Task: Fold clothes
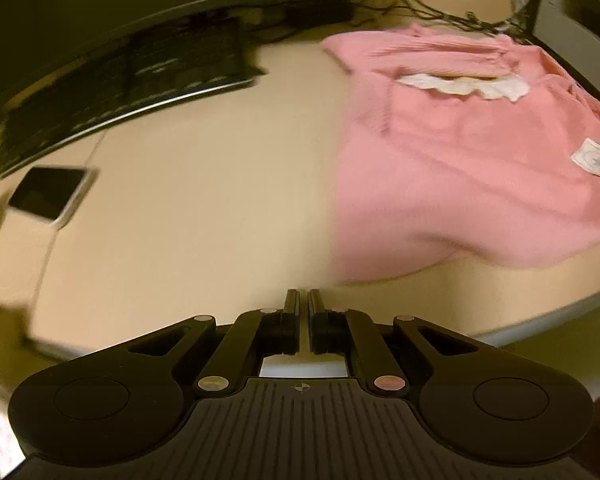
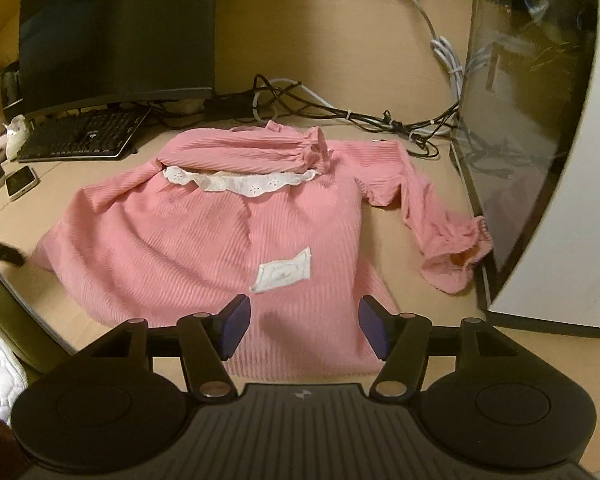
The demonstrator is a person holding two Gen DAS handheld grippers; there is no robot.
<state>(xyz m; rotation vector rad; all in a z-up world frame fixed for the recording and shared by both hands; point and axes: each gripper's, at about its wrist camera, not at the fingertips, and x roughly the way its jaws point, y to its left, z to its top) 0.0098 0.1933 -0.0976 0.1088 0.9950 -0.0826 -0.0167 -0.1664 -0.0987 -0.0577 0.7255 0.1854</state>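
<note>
A pink ribbed top (image 2: 204, 240) with a white lace collar (image 2: 236, 182) and a white patch (image 2: 284, 270) lies spread on the beige desk (image 2: 340, 52). One sleeve is folded across the neck, the other sleeve (image 2: 440, 232) trails to the right. My right gripper (image 2: 304, 330) is open, its blue pads above the top's near hem. In the left wrist view the top (image 1: 460, 168) lies at the right. My left gripper (image 1: 304, 300) is shut and empty, above bare desk (image 1: 200, 220) just left of the top's hem.
A black keyboard (image 2: 84, 136) and monitor (image 2: 116, 36) stand at the back left, a phone (image 2: 20, 182) and small items at the left edge. Cables (image 2: 340, 112) run behind the top. A glass-sided computer case (image 2: 520, 120) stands close on the right.
</note>
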